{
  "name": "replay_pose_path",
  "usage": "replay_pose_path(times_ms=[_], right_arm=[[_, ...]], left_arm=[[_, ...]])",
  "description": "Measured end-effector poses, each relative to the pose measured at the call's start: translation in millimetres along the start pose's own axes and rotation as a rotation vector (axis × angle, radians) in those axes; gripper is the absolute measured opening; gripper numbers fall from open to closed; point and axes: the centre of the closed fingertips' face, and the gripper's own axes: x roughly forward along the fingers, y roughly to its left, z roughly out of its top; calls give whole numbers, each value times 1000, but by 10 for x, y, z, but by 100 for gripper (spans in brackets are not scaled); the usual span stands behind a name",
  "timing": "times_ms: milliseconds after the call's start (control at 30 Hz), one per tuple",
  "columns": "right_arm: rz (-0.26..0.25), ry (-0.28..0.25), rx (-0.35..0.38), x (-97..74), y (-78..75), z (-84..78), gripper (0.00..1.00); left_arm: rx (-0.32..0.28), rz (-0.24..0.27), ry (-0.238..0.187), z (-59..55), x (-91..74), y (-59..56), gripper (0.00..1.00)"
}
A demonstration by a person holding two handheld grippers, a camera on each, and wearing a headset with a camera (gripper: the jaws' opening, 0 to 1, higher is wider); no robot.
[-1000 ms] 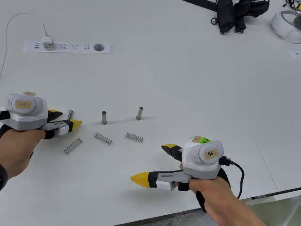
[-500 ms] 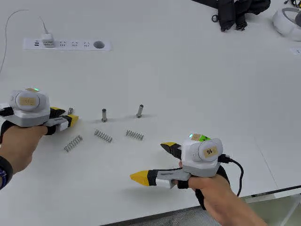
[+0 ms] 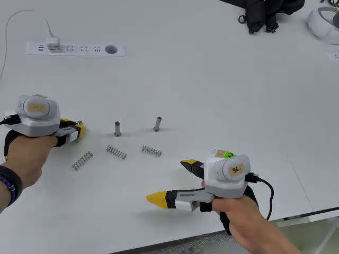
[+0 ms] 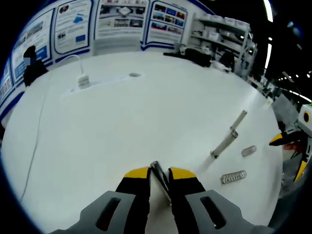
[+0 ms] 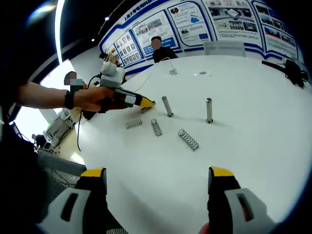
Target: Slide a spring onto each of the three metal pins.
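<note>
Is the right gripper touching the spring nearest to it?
Apart. In the right gripper view the right gripper holds its open jaws short of the spring, with bare table between them. The head view shows the same gap.

Three springs [image 3: 116, 153] lie on the table [image 3: 212, 79] before two pins [image 3: 117, 129].
</note>
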Motion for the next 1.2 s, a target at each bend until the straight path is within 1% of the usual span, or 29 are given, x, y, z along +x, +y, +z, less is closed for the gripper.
replay_pose_path(times_ms=[200,300,567,667,767,867,900,967,1000,1100,1200], right_arm=[[1,1,2,5,-4,-5,87],[1,-1,5,7,-7,1,87],[6,-1,-3,21,19,15,87],[6,-2,-7,25,20,23,87],[5,-6,-7,23,16,35,87],[5,-7,-8,23,14,42,87],[6,-7,-8,25,14,44,87],[6,-6,-9,26,18,53,87],[6,-7,-10,28,17,59,87],[6,-13,-10,33,18,88,87],[8,-14,-12,51,15,101,87]], left_arm=[[-7,14,9,19,36,-25,13],[-18,21,18,10,41,-20,12],[-22,47,34,-11,47,-13,10],[-7,63,47,-18,52,-5,9],[9,78,70,-21,50,-7,8],[18,87,82,-20,58,5,8],[17,86,85,-18,61,12,8],[-9,89,91,-16,64,29,8],[-26,90,92,-14,65,32,8],[-41,93,84,3,44,27,7],[-36,95,67,49,19,21,7]])
